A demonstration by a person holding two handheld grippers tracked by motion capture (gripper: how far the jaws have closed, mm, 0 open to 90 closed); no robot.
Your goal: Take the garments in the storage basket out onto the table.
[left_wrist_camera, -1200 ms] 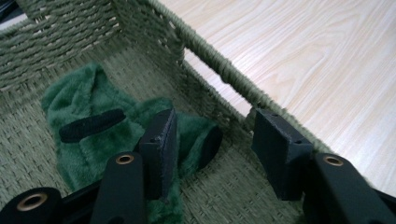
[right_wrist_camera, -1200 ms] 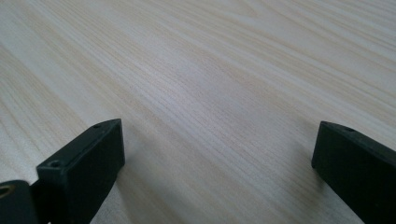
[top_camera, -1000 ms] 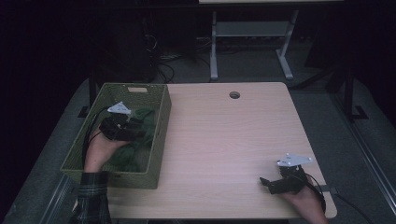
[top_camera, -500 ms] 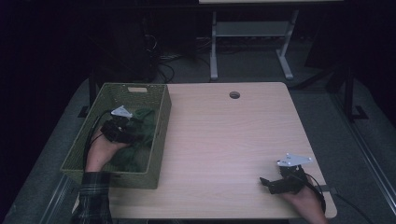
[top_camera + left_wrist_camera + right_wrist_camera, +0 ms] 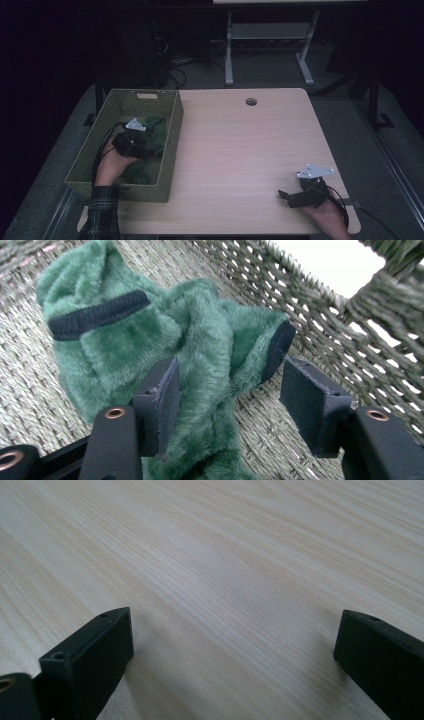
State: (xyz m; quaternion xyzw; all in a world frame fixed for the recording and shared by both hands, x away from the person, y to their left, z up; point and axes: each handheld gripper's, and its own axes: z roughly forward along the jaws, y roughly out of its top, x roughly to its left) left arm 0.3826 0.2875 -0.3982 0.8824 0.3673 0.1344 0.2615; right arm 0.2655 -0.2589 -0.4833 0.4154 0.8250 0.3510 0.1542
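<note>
down in the basket, the left gripper has just been opening its jaws, and they now stand partly apart with the green fleece garment between them: the left pad lies against the plush while the right pad stands clear of the dark-trimmed edge, so nothing is clamped. that reads as a release, or as a grasp not yet made; which of the two the pictures do not settle. either way the garment lies bunched on the woven floor of the green wicker basket, toward its far right corner, close to the side wall. if the work is putting the fleece away, it looks nearly done, with only the hand to lift out; if it is taking it out, the grasp itself is what is left. the left hand reaches in from the near end of the basket, forearm in a plaid sleeve, gripper pointing down and toward the far side. over at the near right of the wooden table, the right gripper rests low on the bare top, pointing left, its jaws wide apart and holding nothing, the right hand behind it at the table's near edge.
</note>
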